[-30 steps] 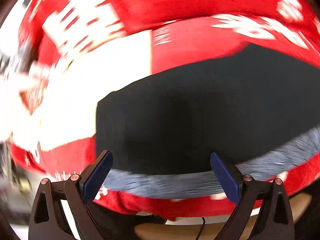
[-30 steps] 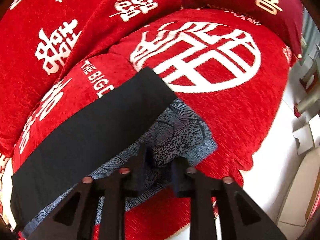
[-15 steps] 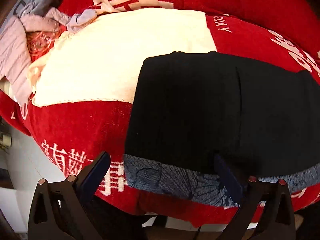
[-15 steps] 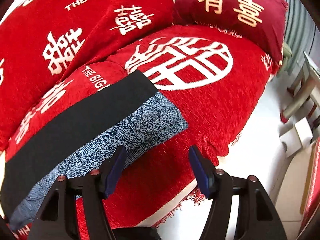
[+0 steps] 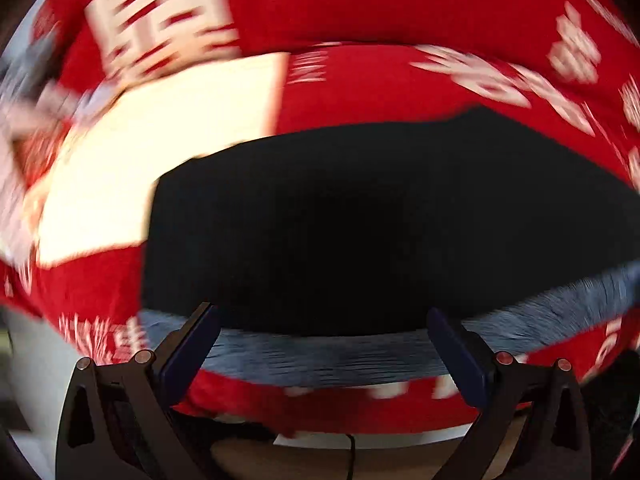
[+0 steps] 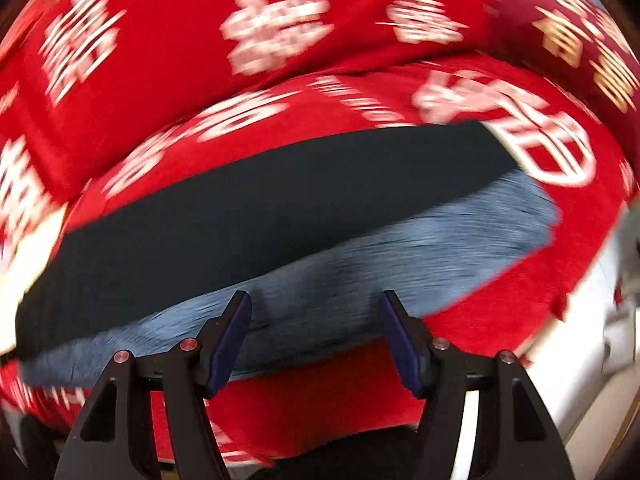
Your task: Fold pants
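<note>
The pants [image 5: 360, 232] lie flat on the red sofa cover, folded lengthwise: a black layer on top and a blue-grey patterned strip [image 5: 320, 354] along the near edge. In the right wrist view the pants [image 6: 248, 216] run from left to right, with the patterned strip [image 6: 420, 256] wider at the right end. My left gripper [image 5: 320, 320] is open and empty, just above the near edge at the pants' left end. My right gripper [image 6: 316, 312] is open and empty over the patterned strip. Both views are motion-blurred.
The red sofa cover [image 6: 500, 320] with white characters lies under the pants, with a cream patch [image 5: 120, 184] left of them. Red cushions [image 6: 280, 32] stand behind. Loose pale clothes [image 5: 16, 120] sit at the far left. White floor [image 6: 592, 360] shows to the right.
Both grippers have swung fast, blurring the views. The right gripper, open since half a second ago after letting go of the patterned edge, has moved left over the pants.
</note>
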{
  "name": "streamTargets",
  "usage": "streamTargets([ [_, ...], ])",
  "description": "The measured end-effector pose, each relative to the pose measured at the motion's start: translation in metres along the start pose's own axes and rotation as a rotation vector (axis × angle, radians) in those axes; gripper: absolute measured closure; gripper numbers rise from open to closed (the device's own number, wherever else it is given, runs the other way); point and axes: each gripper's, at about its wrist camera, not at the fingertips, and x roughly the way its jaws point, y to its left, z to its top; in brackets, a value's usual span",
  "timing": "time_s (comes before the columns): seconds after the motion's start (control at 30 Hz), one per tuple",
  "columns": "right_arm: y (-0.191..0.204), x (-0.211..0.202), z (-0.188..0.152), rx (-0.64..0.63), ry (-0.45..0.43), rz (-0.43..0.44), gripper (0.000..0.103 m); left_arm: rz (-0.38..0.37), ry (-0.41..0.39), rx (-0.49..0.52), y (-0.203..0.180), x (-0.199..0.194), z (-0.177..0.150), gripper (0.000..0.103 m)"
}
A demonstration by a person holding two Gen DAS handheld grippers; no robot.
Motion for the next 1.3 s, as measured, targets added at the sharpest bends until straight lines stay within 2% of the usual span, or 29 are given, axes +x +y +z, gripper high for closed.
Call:
streamTargets([
  [0.1, 0.054, 0.003, -0.01, -0.151, -0.004, -0.038, 0.03, 0.005, -0.004, 0.074, -0.04, 0.0, 0.005, 0.0],
  [0.23, 0.108, 0.003, -0.025, -0.341, -0.029, -0.096, 0.024, 0.025, -0.011, 0.118, -0.064, 0.0, 0.005, 0.0],
  [0.3, 0.116, 0.006, -0.03, -0.397, -0.035, -0.132, 0.024, 0.042, -0.005, 0.13, -0.059, 0.009, 0.004, 0.0],
  [0.4, 0.095, 0.007, -0.026, -0.362, -0.025, -0.124, 0.021, 0.008, 0.026, 0.086, -0.039, 0.016, 0.002, 0.0],
  [0.53, 0.026, 0.006, -0.007, -0.188, 0.015, -0.143, 0.019, -0.018, 0.044, 0.038, -0.023, 0.019, -0.001, 0.0],
  [0.73, -0.072, 0.012, 0.008, 0.052, 0.074, -0.232, 0.013, -0.027, 0.067, 0.006, -0.009, 0.028, -0.008, 0.0],
  [0.83, -0.091, 0.002, 0.013, 0.143, 0.058, -0.269, 0.013, -0.027, 0.065, -0.009, -0.006, 0.024, -0.004, 0.0],
  [0.93, -0.059, -0.011, 0.035, 0.115, -0.022, -0.185, 0.013, -0.037, 0.022, -0.019, -0.013, 0.011, 0.015, 0.0],
  [1.03, 0.007, -0.006, 0.057, -0.026, -0.043, -0.108, 0.013, -0.062, 0.007, -0.058, -0.026, 0.007, 0.046, 0.0],
  [1.17, 0.094, 0.02, 0.077, -0.19, -0.04, -0.04, 0.013, 0.029, -0.016, -0.09, -0.047, 0.019, 0.089, 0.0],
  [1.3, 0.141, 0.056, 0.086, -0.226, 0.036, -0.005, 0.013, 0.133, -0.026, -0.033, -0.071, 0.032, 0.107, 0.0],
])
